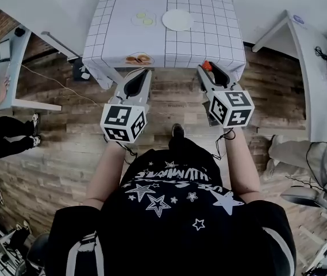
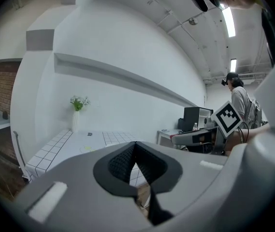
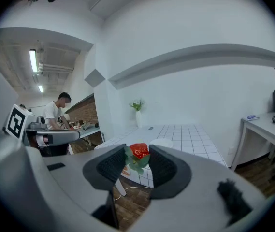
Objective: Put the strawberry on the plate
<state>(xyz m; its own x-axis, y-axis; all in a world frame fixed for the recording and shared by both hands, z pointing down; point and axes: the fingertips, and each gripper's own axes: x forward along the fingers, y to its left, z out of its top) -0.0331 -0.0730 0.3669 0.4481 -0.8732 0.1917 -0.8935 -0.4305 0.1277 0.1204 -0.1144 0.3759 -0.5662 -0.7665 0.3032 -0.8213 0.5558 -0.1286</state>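
**Strawberry held in the air, short of the table**

The strawberry sits pinched between the jaws of the right gripper. Its red body is up near the tips and its green leaves hang down between the pads. The jaws stand fairly wide, closed on the fruit's flanks. It hangs over the floor just before the near edge of the checked table. The white plate lies farther in, towards the far middle of the cloth, well apart from the fruit. The left gripper is closed, tips meeting, with nothing in it, held beside the right one and off the table.

The strawberry looks small and light, so weight should be no worry. Whether it is real fruit or a model I cannot tell from these views. If real, it is soft and would bruise under a hard squeeze, and its rounded, tapering sides could let it squirt out. A grip across the widest part of the body looks the right place. The leaves would tear or slip.
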